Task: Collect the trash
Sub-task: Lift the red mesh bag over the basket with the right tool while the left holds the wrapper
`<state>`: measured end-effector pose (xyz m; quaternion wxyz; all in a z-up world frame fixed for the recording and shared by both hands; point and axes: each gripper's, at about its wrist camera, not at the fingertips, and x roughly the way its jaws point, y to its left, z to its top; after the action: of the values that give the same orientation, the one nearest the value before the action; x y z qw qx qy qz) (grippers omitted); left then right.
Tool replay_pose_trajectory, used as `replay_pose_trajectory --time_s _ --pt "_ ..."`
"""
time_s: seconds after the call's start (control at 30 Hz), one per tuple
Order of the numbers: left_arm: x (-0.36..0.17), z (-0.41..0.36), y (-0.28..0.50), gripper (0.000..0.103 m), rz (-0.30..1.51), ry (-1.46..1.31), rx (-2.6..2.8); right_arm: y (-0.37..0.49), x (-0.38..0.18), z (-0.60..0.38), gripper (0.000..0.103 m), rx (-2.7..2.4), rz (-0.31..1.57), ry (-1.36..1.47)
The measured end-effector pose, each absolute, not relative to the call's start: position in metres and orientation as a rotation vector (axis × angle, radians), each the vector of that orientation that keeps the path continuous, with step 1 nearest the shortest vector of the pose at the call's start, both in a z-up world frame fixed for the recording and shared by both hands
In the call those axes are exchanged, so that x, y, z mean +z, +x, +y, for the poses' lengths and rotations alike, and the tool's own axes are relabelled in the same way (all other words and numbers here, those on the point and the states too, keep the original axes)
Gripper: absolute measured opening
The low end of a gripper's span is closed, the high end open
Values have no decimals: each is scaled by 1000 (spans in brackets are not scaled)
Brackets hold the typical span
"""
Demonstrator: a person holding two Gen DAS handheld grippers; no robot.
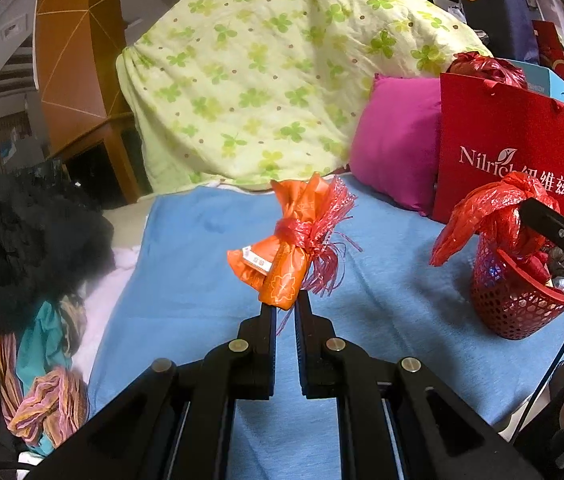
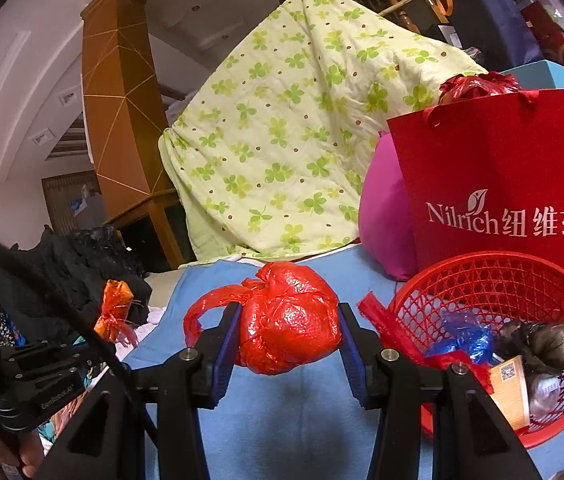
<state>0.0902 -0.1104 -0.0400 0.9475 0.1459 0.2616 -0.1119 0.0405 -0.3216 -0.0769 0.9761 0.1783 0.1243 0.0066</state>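
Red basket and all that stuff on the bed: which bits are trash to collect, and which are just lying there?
For the job: red basket, orange bundle, red bag ball.
Just lying there: green quilt, pink pillow, red paper bag.

We have open blue sheet (image 1: 201, 248) ahead of and between both grippers, with nothing lying on its middle. To the right our way is narrowed by the red basket (image 2: 494, 280), already part filled, and the red paper bag (image 2: 502, 184) standing just behind it beside the pink cushion (image 1: 398, 140). The green-patterned quilt (image 1: 273, 72) walls off the far end. On the left, dark clothes (image 1: 21, 232) crowd the sheet's edge.
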Motion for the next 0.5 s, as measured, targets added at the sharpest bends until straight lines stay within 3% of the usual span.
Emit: replay_pose_trajectory --time_s 0.5 --pt "-36 -122 83 9 501 326 -239 34 -70 -336 50 1 204 424"
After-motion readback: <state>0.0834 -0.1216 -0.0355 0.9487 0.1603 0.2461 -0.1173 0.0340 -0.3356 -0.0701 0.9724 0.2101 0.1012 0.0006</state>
